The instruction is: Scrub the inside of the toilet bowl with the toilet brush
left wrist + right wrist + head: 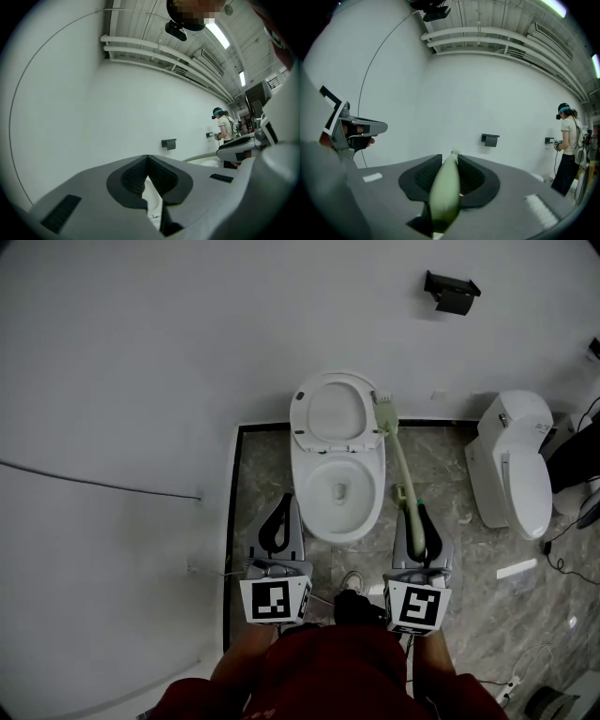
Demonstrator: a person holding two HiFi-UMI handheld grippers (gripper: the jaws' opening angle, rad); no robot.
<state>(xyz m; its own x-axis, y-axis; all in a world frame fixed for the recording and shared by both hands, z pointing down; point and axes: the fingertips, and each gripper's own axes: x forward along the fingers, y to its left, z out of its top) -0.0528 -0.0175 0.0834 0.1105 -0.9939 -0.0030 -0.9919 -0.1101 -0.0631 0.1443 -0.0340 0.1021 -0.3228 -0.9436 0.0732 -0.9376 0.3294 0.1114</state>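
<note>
– What is nearest to you?
– My two grippers, low in the head view. The left gripper (281, 514) has its fingers (133, 176) together at the tips and holds nothing. The right gripper (420, 521) has its fingers (424, 176) clamped on the pale green handle of the toilet brush (401, 460).

– Where is the brush, exactly?
– It runs forward from the right gripper along the right side of the toilet bowl (309, 517), outside of it. Its head (382, 401) is beside the raised lid (333, 413), close to the wall (141, 381). I cannot tell if it touches the lid.

– And the bowl?
– It is open and stands on the grey stone floor (258, 484), between the grippers and the wall.

– What is farther away?
– A second toilet (514, 470) stands to the right, and a black holder (452, 292) hangs on the wall. In the right gripper view a person (567, 140) in a white shirt stands far off.
</note>
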